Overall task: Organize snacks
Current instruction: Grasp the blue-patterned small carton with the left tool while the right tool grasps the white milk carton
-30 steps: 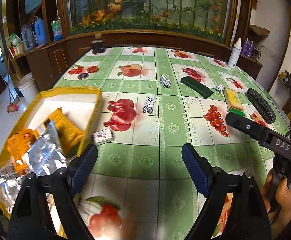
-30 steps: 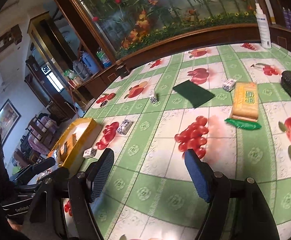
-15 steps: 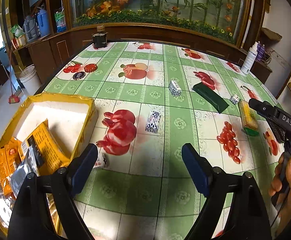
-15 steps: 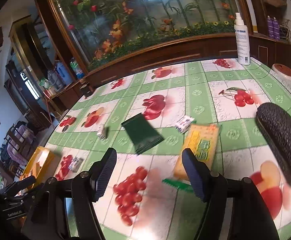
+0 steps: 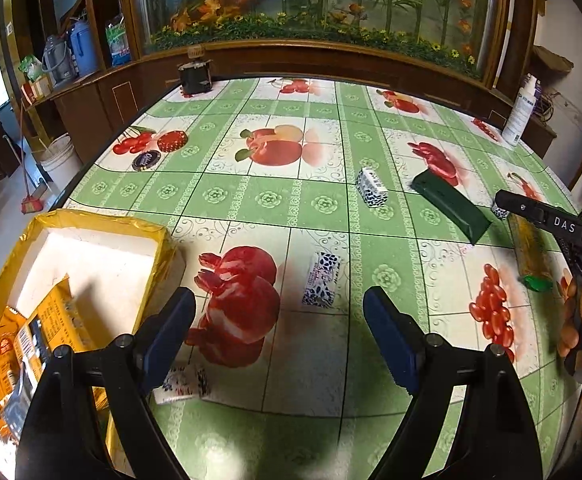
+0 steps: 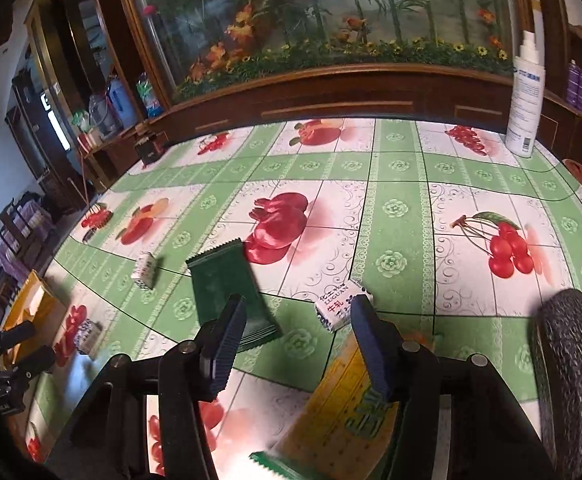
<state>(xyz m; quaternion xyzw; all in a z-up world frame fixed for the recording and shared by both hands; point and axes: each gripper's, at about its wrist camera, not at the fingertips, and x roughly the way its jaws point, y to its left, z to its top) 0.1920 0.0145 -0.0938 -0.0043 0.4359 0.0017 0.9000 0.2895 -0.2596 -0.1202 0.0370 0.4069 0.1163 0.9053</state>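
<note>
- My left tongs (image 5: 279,316) gape empty over the tabletop (image 5: 267,200), a small candy (image 5: 322,279) just ahead.
- My right tongs (image 6: 297,336) hang open above the yellow biscuit pack (image 6: 343,408), beside the green packet (image 6: 227,288).
- The yellow box (image 5: 91,264) holds snack bags at left.

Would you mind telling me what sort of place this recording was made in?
Most likely a home dining or living room: a round table under a fruit-print tablecloth, a large built-in planted aquarium behind it, and a broom with a bucket beside the cabinets.
</note>
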